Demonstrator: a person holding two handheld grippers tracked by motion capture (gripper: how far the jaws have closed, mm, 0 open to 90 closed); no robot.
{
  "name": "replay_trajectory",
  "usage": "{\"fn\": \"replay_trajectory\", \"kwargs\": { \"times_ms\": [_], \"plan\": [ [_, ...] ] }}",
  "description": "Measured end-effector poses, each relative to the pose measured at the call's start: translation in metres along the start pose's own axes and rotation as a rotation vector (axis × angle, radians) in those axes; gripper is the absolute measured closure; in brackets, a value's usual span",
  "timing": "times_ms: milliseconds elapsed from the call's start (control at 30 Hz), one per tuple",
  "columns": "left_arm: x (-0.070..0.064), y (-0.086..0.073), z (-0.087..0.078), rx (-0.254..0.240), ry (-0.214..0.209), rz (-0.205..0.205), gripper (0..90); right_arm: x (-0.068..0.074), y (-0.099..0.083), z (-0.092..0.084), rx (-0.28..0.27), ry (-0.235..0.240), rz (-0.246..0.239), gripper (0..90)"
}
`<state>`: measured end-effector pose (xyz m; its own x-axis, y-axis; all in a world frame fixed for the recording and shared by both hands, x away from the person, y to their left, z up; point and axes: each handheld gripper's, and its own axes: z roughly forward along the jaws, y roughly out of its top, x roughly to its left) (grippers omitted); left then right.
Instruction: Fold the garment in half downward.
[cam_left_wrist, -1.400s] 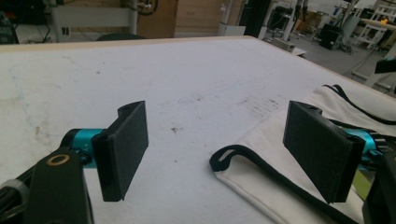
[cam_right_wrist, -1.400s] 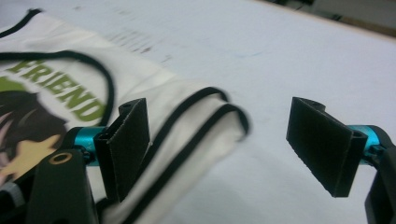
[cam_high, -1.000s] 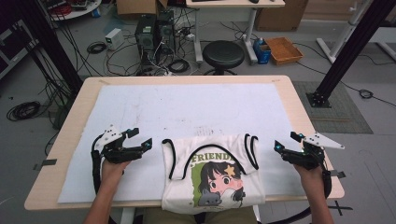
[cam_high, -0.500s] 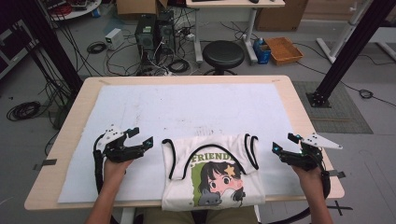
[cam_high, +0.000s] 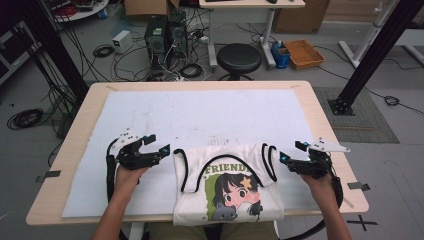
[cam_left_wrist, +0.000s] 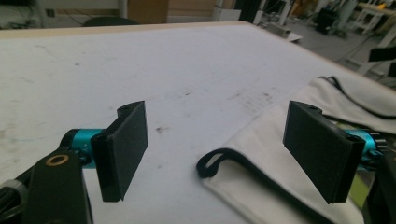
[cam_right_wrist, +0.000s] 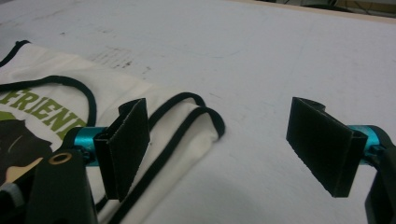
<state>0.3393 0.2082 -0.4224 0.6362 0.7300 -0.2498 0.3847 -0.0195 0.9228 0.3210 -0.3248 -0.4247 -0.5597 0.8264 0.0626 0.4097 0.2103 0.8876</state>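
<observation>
A white sleeveless shirt (cam_high: 227, 185) with black trim, green "FRIEND" lettering and a cartoon girl lies flat at the table's near edge, its hem hanging over. My left gripper (cam_high: 157, 145) hovers open just left of the shirt's left strap (cam_left_wrist: 219, 158), which lies between its jaws in the left gripper view. My right gripper (cam_high: 292, 152) stands open beside the right straps (cam_right_wrist: 187, 116), whose looped end lies just ahead of its left jaw. Neither holds anything.
A white mat (cam_high: 200, 117) covers most of the wooden table (cam_high: 327, 135). Beyond the table's far edge stand a black stool (cam_high: 239, 57), computer towers (cam_high: 165, 32) with cables, and a cardboard box (cam_high: 304, 52) on the floor.
Both grippers have edged slightly inward toward the shirt's straps. The shirt has not moved.
</observation>
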Motion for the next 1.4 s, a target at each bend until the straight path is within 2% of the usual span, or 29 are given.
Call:
{"fn": "replay_trajectory", "kwargs": {
  "times_ms": [100, 133, 233, 267, 333, 400, 500, 600, 667, 700, 733, 800, 867, 933, 967, 1000, 1067, 1167, 1333, 1400],
  "plan": [
    [-0.001, 0.004, 0.014, 0.035, -0.021, 0.011, 22.1, 0.009, 0.007, 0.007, 0.009, 0.034, -0.027, 21.1],
    [-0.002, 0.005, 0.021, 0.066, -0.018, 0.025, 22.1, 0.011, 0.01, 0.012, 0.019, 0.039, -0.032, 21.1],
    [-0.002, 0.006, 0.039, 0.163, 0.024, 0.036, 22.2, 0.013, 0.018, 0.031, 0.054, 0.037, -0.033, 21.1],
    [-0.002, 0.005, 0.047, 0.209, 0.042, 0.035, 22.2, 0.013, 0.021, 0.039, 0.072, 0.031, -0.031, 21.1],
    [-0.003, 0.002, 0.058, 0.258, 0.069, 0.053, 22.2, 0.011, 0.028, 0.057, 0.121, 0.029, -0.032, 23.0],
    [-0.005, -0.002, 0.065, 0.288, 0.064, 0.094, 22.3, 0.011, 0.032, 0.072, 0.168, 0.02, -0.089, 30.1],
    [-0.006, -0.005, 0.07, 0.316, 0.048, 0.13, 22.4, 0.008, 0.033, 0.088, 0.249, 0.037, -0.09, 30.2],
    [-0.008, -0.009, 0.075, 0.358, 0.071, 0.162, 22.6, 0.006, 0.028, 0.098, 0.324, 0.046, -0.107, 33.2],
    [-0.011, -0.009, 0.076, 0.369, 0.072, 0.19, 28.6, 0.005, 0.025, 0.098, 0.32, 0.046, -0.109, 34.9],
    [-0.012, -0.01, 0.077, 0.373, 0.067, 0.197, 34.9, 0.006, 0.024, 0.096, 0.315, 0.057, -0.11, 39.2],
    [-0.014, -0.01, 0.078, 0.385, 0.055, 0.226, 42.7, 0.006, 0.024, 0.095, 0.314, 0.066, -0.113, 43.9],
    [-0.017, -0.011, 0.078, 0.385, 0.018, 0.258, 55.5, 0.008, 0.024, 0.093, 0.313, 0.089, -0.128, 54.1],
    [-0.017, -0.011, 0.077, 0.384, -0.013, 0.258, 71.6, 0.01, 0.024, 0.091, 0.322, 0.1, -0.123, 63.9],
    [-0.016, -0.011, 0.076, 0.386, -0.028, 0.24, 81.0, 0.011, 0.024, 0.089, 0.325, 0.112, -0.113, 74.2],
    [-0.015, -0.011, 0.075, 0.382, -0.033, 0.223, 82.2, 0.011, 0.024, 0.088, 0.332, 0.125, -0.096, 82.0],
    [-0.014, -0.011, 0.075, 0.382, -0.035, 0.212, 82.8, 0.011, 0.024, 0.087, 0.339, 0.13, -0.082, 84.0],
    [-0.009, -0.01, 0.072, 0.351, -0.025, 0.157, 83.4, 0.013, 0.024, 0.086, 0.334, 0.106, -0.114, 85.3],
    [-0.002, -0.006, 0.067, 0.27, -0.005, 0.114, 83.7, 0.015, 0.024, 0.088, 0.307, 0.057, -0.146, 85.7],
    [0.006, 0.003, 0.062, 0.111, 0.027, 0.074, 83.8, 0.011, 0.026, 0.095, 0.226, -0.023, -0.111, 85.9],
    [0.011, 0.012, 0.065, 0.078, 0.034, 0.059, 83.9, 0.008, 0.03, 0.098, 0.206, -0.056, -0.094, 85.9]
  ]
}}
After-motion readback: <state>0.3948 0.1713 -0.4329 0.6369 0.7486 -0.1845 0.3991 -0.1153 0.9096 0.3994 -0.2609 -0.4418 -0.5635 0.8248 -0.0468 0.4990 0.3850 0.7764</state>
